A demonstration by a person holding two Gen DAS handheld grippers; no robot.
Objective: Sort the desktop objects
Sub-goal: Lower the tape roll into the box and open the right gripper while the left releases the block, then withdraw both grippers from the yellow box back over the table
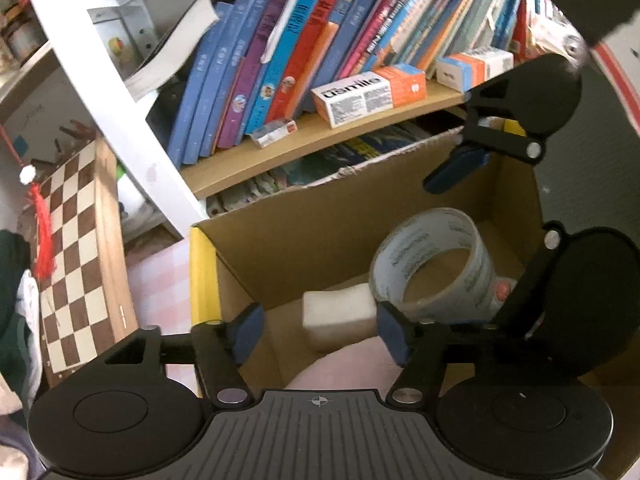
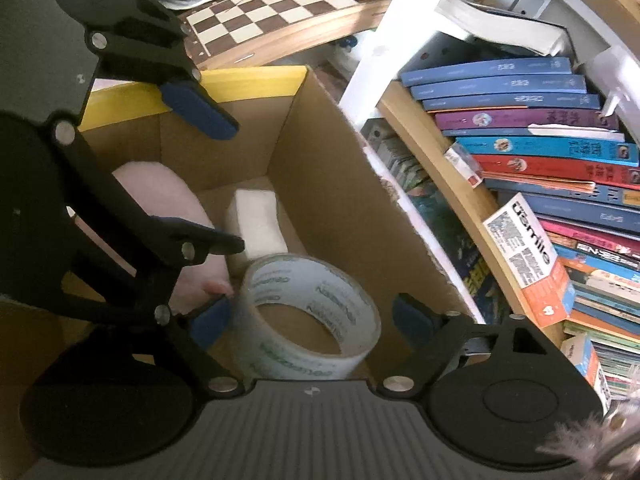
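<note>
Box layout, as I see it
Tape roll [image 2: 310,316] sits in the cardboard box [image 2: 332,184], foam block [image 2: 258,226] just behind it, soft pouch [image 2: 176,216] left of both; bookshelf [image 2: 452,168] right of box, chessboard [image 2: 288,4] behind.

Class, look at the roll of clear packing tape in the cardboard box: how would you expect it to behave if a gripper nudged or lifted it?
The tape roll is a hollow ring leaning on its edge, so a nudge would probably roll or topple it. Its glossy film looks slippery. The thick winding suggests it holds its shape when squeezed.
</note>
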